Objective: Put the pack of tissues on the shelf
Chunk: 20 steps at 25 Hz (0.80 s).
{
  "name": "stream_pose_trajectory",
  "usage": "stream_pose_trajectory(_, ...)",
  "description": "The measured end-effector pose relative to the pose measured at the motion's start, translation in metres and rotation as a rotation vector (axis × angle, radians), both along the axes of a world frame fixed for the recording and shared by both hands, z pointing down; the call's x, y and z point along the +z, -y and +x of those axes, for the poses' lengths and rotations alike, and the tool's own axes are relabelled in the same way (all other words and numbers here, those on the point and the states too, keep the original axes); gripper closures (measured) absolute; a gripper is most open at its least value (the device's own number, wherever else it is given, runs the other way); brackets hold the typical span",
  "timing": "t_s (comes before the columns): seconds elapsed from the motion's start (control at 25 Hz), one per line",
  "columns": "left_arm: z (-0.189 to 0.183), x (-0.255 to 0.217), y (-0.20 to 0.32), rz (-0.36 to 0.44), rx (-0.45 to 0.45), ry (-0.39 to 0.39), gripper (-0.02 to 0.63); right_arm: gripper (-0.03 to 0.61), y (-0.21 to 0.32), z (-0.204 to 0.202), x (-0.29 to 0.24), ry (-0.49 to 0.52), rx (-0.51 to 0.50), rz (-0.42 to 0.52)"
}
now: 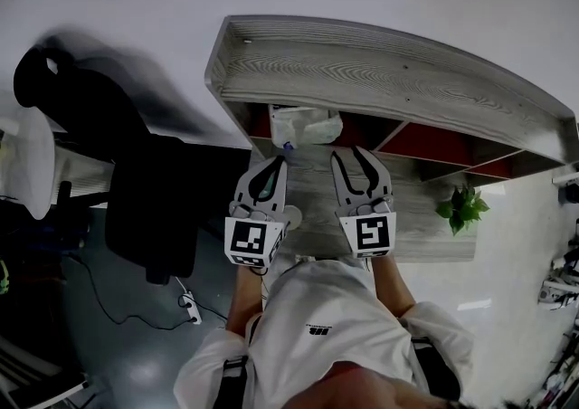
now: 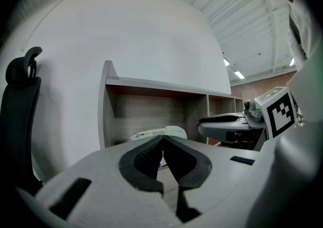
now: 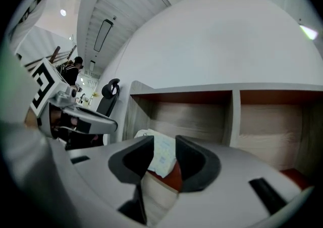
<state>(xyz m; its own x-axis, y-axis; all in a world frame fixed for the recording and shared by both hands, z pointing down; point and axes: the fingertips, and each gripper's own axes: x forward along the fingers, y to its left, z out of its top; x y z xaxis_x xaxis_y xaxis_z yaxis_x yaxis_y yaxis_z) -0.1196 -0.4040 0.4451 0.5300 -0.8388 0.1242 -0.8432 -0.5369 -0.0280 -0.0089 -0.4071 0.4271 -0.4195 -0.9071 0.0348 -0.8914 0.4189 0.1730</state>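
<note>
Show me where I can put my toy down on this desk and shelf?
The shelf's top board is bare, and the compartment right of the pack of tissues looks empty. The desk is bare between the right gripper and the plant. It's crowded where the tissues sit and where the left gripper hovers beside the right.

Head camera overhead, gripper views share shelf [image 1: 389,81]

Head view: pack of tissues [image 1: 306,125] partly tucked under the top board of the shelf [image 1: 380,72]. Left gripper view: its lower part is lost behind the left gripper [image 2: 162,140]; chair [image 2: 17,116] cut by the left edge. Right gripper view: only a strip shows between the jaws of the right gripper [image 3: 165,149]; print too small to read.
</note>
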Motion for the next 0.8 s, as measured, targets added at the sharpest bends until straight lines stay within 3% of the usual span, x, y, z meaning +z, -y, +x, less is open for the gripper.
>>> stream_pose_trajectory(0.48, -0.005, -0.004, -0.018, 0.008, -0.002, -0.005, 0.584, 0.494, -0.029, -0.006, 0.003, -0.046, -0.025, -0.022)
stream_pose_trajectory(0.8, -0.007, -0.004, -0.023, 0.010, -0.002, -0.004, 0.585, 0.494, -0.038, -0.010, 0.006, -0.052, -0.033, -0.036)
